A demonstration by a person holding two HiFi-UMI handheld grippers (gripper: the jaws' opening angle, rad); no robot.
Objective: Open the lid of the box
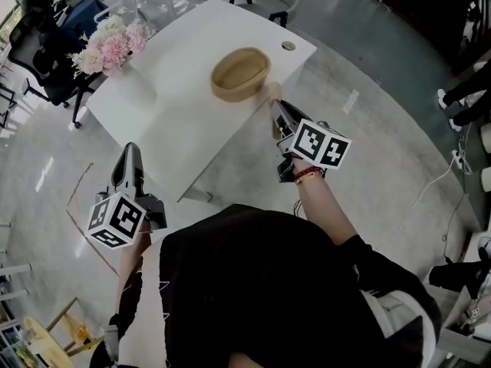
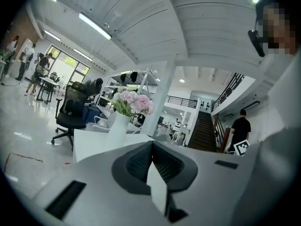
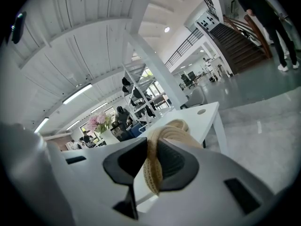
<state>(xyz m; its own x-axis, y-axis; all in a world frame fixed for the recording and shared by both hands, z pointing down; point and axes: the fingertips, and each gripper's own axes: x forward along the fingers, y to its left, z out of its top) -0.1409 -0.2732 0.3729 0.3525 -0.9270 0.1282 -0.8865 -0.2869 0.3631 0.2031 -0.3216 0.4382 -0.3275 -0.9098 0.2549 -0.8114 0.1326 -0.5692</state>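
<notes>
The right gripper [image 1: 276,106] has its fingers clamped on a tan woven band [image 3: 153,173]. The band stands on edge between the ribbed pads and runs up and forward past the fingertips. The right gripper view [image 3: 151,144] shows this grip plainly. The head view shows only a small tan piece at the tips, so I cannot tell whether the band belongs to the lid or to the rim.

The straw-coloured oval woven box [image 1: 240,73] sits on the white rectangular table [image 1: 176,121], just ahead and to the left of those fingertips.

The left gripper [image 1: 130,150] has its fingers closed together on nothing, the pads meeting at the tips in the left gripper view [image 2: 151,146]. In the head view it is held off the near table corner, well apart from the box.

Beyond the left fingertips, a bunch of pink and white flowers in a white vase [image 2: 131,102] stands on the table. The box does not appear in that view.
</notes>
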